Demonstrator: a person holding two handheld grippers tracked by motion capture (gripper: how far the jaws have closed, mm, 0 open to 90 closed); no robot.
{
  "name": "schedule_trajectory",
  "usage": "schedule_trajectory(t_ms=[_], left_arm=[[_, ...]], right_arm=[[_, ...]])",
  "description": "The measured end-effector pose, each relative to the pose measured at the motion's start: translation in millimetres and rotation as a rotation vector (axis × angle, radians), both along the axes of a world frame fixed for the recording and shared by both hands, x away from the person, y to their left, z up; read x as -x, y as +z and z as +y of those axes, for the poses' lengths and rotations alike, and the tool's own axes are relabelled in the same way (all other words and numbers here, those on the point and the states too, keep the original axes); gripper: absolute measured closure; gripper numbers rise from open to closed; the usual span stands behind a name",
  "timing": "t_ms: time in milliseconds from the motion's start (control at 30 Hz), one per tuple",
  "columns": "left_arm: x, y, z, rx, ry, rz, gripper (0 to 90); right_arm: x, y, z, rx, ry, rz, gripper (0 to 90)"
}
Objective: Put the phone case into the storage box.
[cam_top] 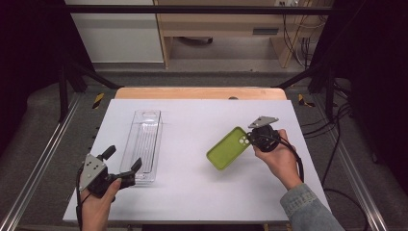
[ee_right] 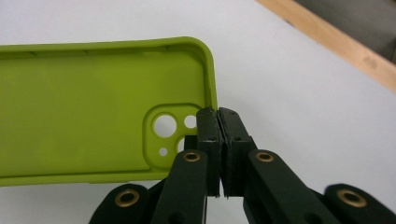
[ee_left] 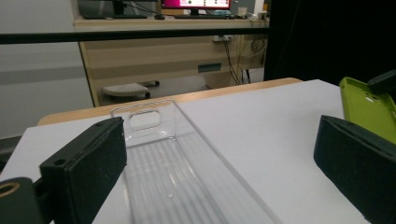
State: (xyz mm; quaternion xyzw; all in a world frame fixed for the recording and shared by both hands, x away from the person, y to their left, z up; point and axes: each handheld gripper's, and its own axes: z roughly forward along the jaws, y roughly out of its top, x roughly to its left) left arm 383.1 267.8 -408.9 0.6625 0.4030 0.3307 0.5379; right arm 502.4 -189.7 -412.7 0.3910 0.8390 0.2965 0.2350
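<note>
Two claws are working over the white worktop [cam_top: 192, 192], each one held in a hand. We are seeing the left claw [cam_top: 122, 163] near the worktop's front left corner, with its jaws spread wide and gripping nothing. In the left gripper view its two black pads are standing far apart, one at each side of the frame, and the clear plastic tray [ee_left: 187, 186] is lying between them and beyond. In the high view, the tray [cam_top: 144, 144] is lying lengthwise on the left half of the worktop, running from near the front edge toward the back edge, with a handle slot at its far end. The left claw's right-hand jaw is sitting just beside the tray's near end.

We are seeing the right claw [cam_top: 251, 140] on the right half of the worktop, clenched on the green phone case [cam_top: 228, 148]. In the right gripper view the jaws are pinching the case [ee_right: 84, 107] by its rim, next to the camera cutout, with its hollow inner side facing the camera. The case is extending from the claw toward the worktop's centre, well apart from the tray.
</note>
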Motion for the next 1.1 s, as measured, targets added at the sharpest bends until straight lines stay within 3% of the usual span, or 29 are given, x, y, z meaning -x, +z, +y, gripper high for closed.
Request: schedule_trajectory(t_ms=[67, 200, 367, 400, 500, 700, 833, 1100], left_arm=[[-5.6, 10.1, -12.8, -0.025, -0.041, 0.009, 1.9], [-11.5, 16.8, -23.5, -0.045, -0.065, 0.023, 1.6], [-23.5, 23.5, -41.7, -0.106, -0.099, 0.051, 1.5], [-23.5, 23.5, -41.7, -0.106, -0.099, 0.051, 1.5], [-29.8, 22.3, -48.3, -0.105, -0.100, 0.078, 1.4], [-34.2, 24.9, -57.5, -0.117, -0.112, 0.084, 1.5], [-37.2, 26.3, -62.6, -0.113, -0.117, 0.093, 1.6], [-43.5, 33.8, -77.0, -0.123, -0.133, 0.094, 1.6]], right_arm=[[0.8, 4.0, 2.7, 0.008, 0.005, -0.015, 88.5], [2.0, 10.5, 8.8, 0.033, 0.019, -0.052, 88.5], [3.8, 22.9, 20.9, 0.074, 0.041, -0.114, 88.6], [3.8, 22.9, 20.9, 0.074, 0.041, -0.114, 88.6], [5.9, 30.0, 26.4, 0.096, 0.059, -0.170, 88.6], [10.6, 41.6, 31.7, 0.114, 0.077, -0.243, 88.6], [12.7, 44.8, 36.1, 0.135, 0.095, -0.262, 88.6], [15.8, 48.4, 47.5, 0.130, 0.109, -0.301, 88.6]])
